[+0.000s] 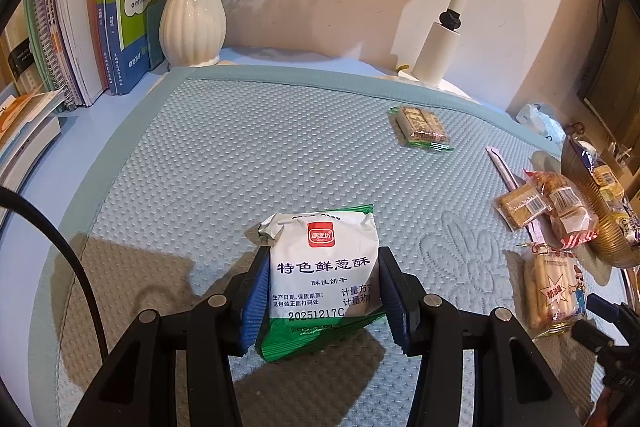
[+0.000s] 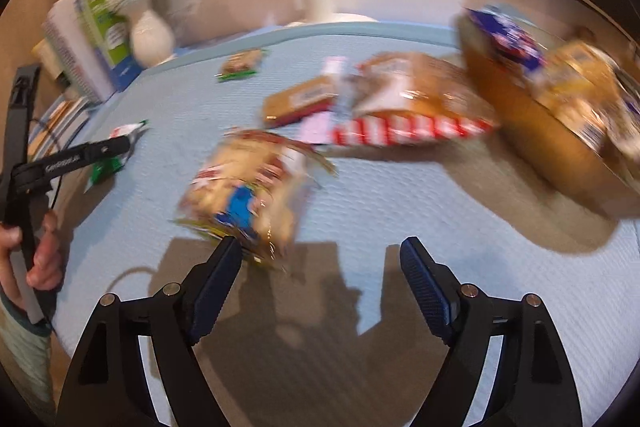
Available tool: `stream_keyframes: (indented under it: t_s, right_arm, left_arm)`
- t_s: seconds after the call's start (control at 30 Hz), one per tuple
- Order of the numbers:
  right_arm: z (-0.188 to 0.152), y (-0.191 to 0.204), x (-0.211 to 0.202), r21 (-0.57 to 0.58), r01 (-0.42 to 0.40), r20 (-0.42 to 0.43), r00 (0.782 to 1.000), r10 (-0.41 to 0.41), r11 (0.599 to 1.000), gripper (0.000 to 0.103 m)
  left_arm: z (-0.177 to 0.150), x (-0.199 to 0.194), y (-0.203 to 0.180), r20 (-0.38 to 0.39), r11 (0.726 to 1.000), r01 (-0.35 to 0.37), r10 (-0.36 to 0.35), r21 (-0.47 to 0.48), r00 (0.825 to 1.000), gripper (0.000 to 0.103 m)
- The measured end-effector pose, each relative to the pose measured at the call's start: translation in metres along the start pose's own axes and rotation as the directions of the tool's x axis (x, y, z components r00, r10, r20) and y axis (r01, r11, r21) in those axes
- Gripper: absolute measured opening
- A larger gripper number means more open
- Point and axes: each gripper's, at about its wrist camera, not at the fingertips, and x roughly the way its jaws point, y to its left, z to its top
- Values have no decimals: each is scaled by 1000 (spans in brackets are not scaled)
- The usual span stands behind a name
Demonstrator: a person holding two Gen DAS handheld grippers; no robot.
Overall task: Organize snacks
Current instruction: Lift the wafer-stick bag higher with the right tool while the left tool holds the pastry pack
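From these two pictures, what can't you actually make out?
- Basket contents: left view, cut off by the right edge; right view, blurred.
- Snack labels by the basket, such as the striped bag: right view, motion blur.
- Lower part of the cracker pack: left view, hidden between the left gripper's pads.
- Whether the open right gripper touches the stick bag: right view, blurred.
- Lamp top: left view, cut off.
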Motion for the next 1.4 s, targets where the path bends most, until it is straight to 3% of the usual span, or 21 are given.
stream_keyframes:
  t_s: [0.1,0.23,0.43,1.13,1.4]
  right_arm:
    - [6,11,-5,-18,-66,2,998,66,998,82]
    - [15,35,9,-74,-50,-10,999,49,996,82]
    - [26,39,33,34,-126,-51,991,127,992,84]
    - [33,68,58,-95,7,-39,999,-11,995,87]
    - [32,69,55,-105,35,-17,999,-37,994,72]
  left_arm:
    - [-1,0,0,2,1000,2,-2,-2,1000,48]
    - [-1,0,2,1,1000,8,-8,-9,1000,48]
    - [0,0,2,1,1000,17,-17,-14,1000,48]
    - [1,1,3,1,999,32,-32,-20,999,48]
    - [1,1,4,4,999,33,-33,-15,999,48]
